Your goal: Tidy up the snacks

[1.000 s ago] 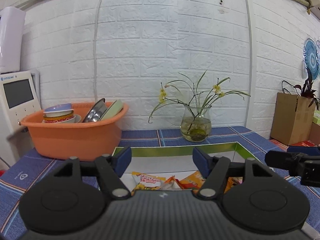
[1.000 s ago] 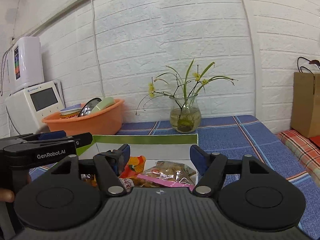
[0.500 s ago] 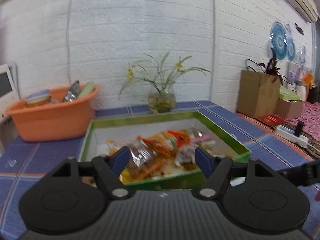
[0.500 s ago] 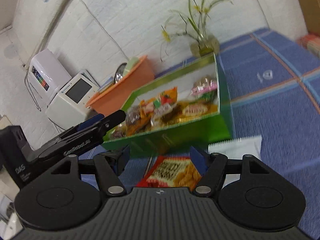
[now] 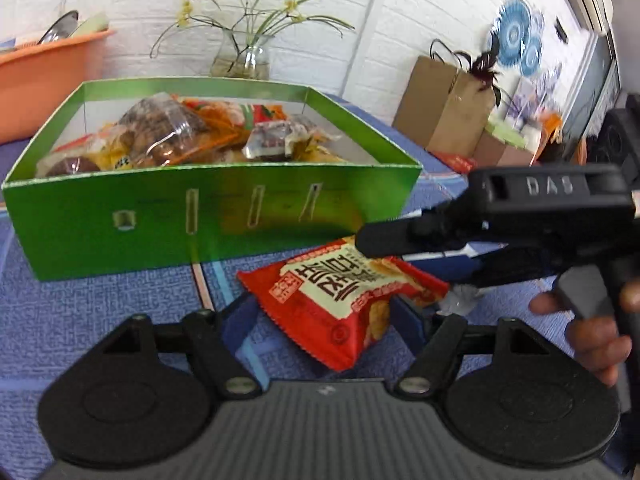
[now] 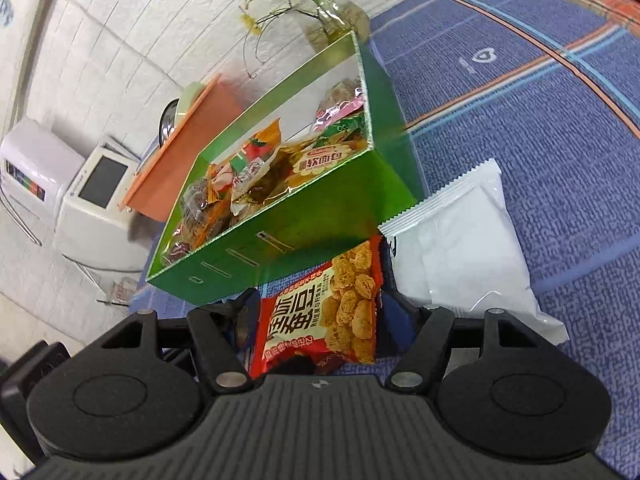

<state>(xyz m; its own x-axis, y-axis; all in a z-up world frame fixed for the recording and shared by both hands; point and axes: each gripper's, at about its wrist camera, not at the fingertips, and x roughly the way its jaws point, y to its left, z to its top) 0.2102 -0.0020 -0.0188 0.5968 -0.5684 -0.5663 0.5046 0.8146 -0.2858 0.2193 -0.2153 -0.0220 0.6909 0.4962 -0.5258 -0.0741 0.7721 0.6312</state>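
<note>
Red bag (image 5: 344, 292): it lay flat on the blue worktop (image 5: 100, 312), just in front of the green box (image 5: 200, 220), with one end toward the box wall. In your right wrist view (image 6: 320, 320) it sat between the two fingers.
White bag (image 6: 460, 240): it lay beside the red bag on its right, touching or slightly overlapping it near the box corner; I could not tell which.
Box: it was already heaped with wrapped snacks (image 5: 180, 132), so little flat room was left inside.
Left tool (image 5: 320, 320): your jaws stood open and had just been opening, with the red bag's near end between them and no pad pressing on it.
Right tool (image 6: 316, 308): its jaws were apart on either side of the red bag. Whether the pads touched the film, I could not tell.
Handling, red bag: I judged it light, soft and puffed with air, with crisp pieces inside that would crush under a hard squeeze. The glossy film looked slippery.
Where to hold: you would probably have done best on a crimped end seal or a side edge, not across the full belly.
Handling, white bag: it was likely light too, pillow-shaped and smooth. Its serrated top seal (image 6: 452, 188) offered the firmest pinch.
Risk: two tools on one bag could have tugged it apart.
</note>
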